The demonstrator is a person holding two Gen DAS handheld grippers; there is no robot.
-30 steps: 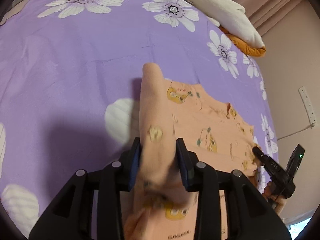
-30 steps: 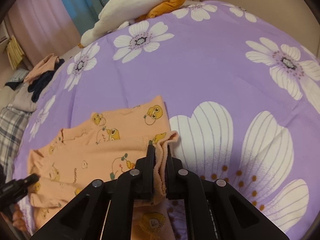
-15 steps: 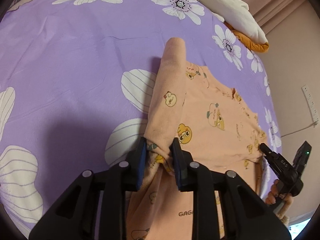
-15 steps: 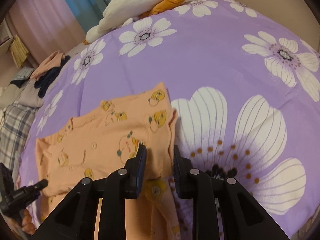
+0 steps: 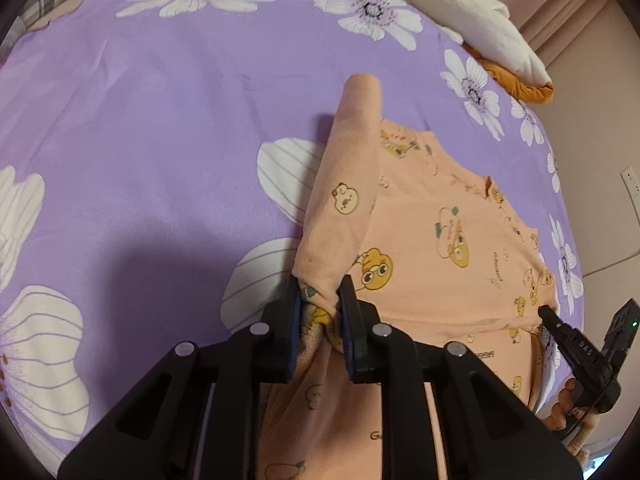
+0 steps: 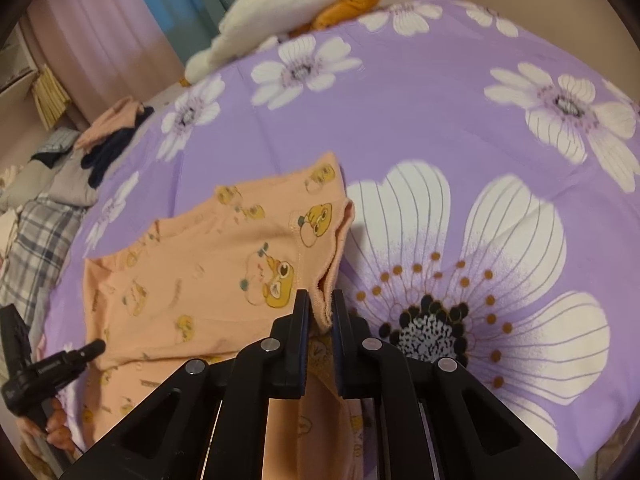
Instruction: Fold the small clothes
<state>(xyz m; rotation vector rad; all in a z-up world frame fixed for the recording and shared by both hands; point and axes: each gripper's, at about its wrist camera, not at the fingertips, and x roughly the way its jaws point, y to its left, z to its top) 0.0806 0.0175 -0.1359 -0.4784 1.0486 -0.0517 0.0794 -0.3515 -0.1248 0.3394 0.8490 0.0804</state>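
A peach garment (image 5: 440,248) printed with yellow cartoon animals lies spread on the purple flowered bed sheet (image 5: 140,120). My left gripper (image 5: 320,292) has its jaws closing on a bunched edge of it. From there a raised fold of cloth runs away across the sheet. In the right wrist view the peach garment (image 6: 200,272) lies to the left. My right gripper (image 6: 321,304) has its jaws closing on the garment's right hem. Across the garment a finger (image 5: 568,336) of the right gripper shows, with a hand below it.
A white and orange blanket pile (image 6: 304,8) sits at the far edge of the bed. Loose clothes (image 6: 108,136) and a plaid cloth (image 6: 36,240) lie off to the left. A wall socket (image 5: 632,184) is beyond the bed's right side.
The right gripper let go of the bunched hem, opened, shifted along the edge and closed on it again. The left jaws narrowed on the cloth, and the garment now lies flatter.
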